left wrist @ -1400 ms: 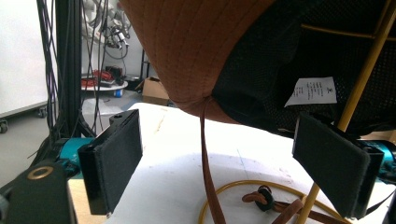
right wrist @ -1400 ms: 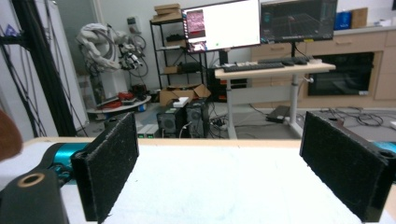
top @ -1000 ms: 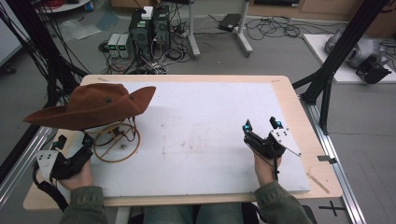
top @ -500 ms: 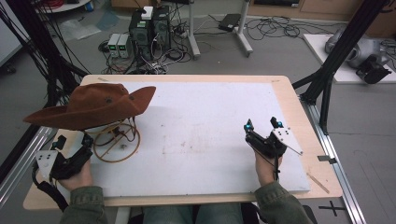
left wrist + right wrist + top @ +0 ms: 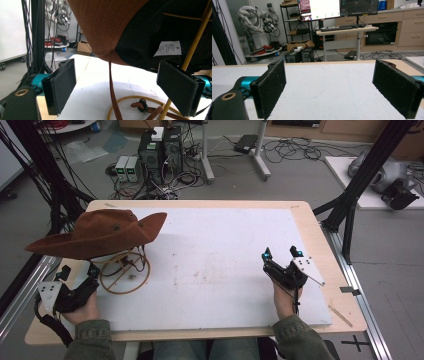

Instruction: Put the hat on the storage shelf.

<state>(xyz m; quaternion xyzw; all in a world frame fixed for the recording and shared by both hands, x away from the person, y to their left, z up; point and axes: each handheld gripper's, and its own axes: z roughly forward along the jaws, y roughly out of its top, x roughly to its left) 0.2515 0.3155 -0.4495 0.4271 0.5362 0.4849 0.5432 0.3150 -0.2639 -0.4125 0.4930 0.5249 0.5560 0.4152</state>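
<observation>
Brown wide-brimmed hat [image 5: 100, 234] sits on a yellow wire stand [image 5: 123, 272] at the near-left part of the tabletop [image 5: 220, 250]. The stand's ring base lies flat on the white surface; its uprights go up into the crown. The brim overhangs the tabletop's left edge.

Left gripper [image 5: 77, 279] is low at the near-left corner, just beside the stand's base, held in the person's left hand [image 5: 82, 310]. Jaws wide apart, nothing between them. In the left gripper view the hat's underside hangs just above the jaws: dark mesh lining, a white label [image 5: 168, 48], and a brown chin cord [image 5: 113, 90] dropping to the surface between the jaws. One yellow upright passes close by the right-hand jaw; whether they touch, cannot tell.

Right gripper [image 5: 282, 254] is at the near-right of the tabletop, well apart from the hat, held in the right hand [image 5: 284, 299]. Jaws wide apart, empty, over bare white surface.
</observation>
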